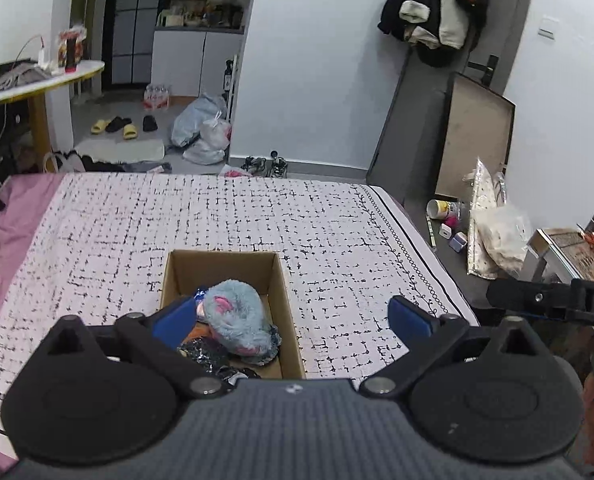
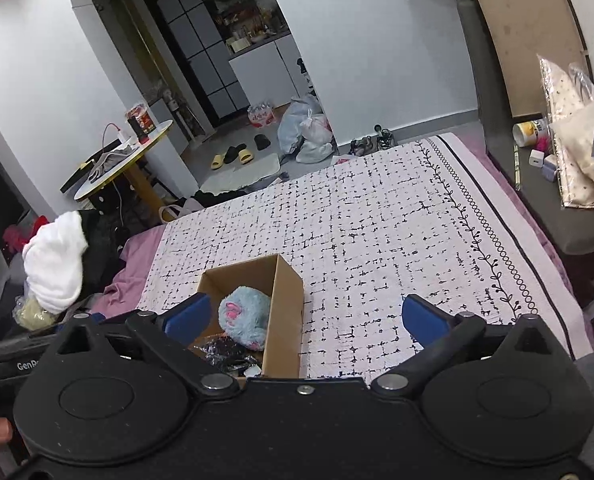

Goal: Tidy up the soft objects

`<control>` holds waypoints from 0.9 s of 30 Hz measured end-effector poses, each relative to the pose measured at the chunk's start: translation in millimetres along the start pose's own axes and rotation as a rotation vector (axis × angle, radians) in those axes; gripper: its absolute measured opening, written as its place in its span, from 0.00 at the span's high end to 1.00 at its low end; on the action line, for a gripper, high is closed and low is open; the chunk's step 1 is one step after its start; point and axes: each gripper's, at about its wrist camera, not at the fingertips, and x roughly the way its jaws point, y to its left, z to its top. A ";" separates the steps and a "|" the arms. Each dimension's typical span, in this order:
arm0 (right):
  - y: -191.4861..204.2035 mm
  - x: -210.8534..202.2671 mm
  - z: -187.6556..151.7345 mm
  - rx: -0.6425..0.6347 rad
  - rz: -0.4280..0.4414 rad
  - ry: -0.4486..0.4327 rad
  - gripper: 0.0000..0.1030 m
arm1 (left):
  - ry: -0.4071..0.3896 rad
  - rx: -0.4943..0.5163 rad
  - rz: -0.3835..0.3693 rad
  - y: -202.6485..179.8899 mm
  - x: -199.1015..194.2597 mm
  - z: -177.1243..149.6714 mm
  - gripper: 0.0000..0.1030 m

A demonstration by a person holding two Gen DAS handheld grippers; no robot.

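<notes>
Bedroom, white walls; a bed (image 1: 257, 216) under a white cover with black dashes fills the middle of both views. Cardboard box (image 1: 287, 304) sits open on the cover, holding a blue-grey plush toy (image 1: 237, 316) with pink patches, lying on top of some dark, shiny soft items (image 1: 205, 350) I cannot identify.

My left gripper (image 1: 293, 318) hangs over the near end of the box, blue pads spread wide, nothing between them. Its left pad (image 1: 175, 318) overlaps the box's near left wall at about 9 o'clock from the plush; the right pad is out over bare cover at 3 o'clock, well apart from the box.

My right gripper (image 2: 303, 318) is also spread wide and empty, tilted in from the right. From here the box (image 2: 285, 312) and plush (image 2: 245, 316) sit toward 9 o'clock of the gap, just beside the left pad (image 2: 187, 316).

Round side table (image 1: 37, 80) at 10 o'clock; slippers (image 1: 111, 125) on the floor beyond.
</notes>
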 end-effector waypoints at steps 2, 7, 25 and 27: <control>0.1 -5.7 -2.0 -0.001 -0.005 -0.002 0.00 | 0.000 0.028 0.001 -4.0 -4.4 -2.1 0.01; 0.2 -18.9 -9.0 0.001 -0.028 -0.014 0.00 | 0.022 0.061 -0.003 -7.7 -10.9 -12.8 0.01; 5.3 -35.4 -49.8 -0.026 -0.155 -0.032 0.00 | 0.046 0.111 0.003 -20.7 -29.7 -51.2 0.01; 7.5 -36.9 -53.3 -0.029 -0.138 -0.012 0.00 | 0.035 0.124 0.000 -23.7 -34.1 -51.7 0.01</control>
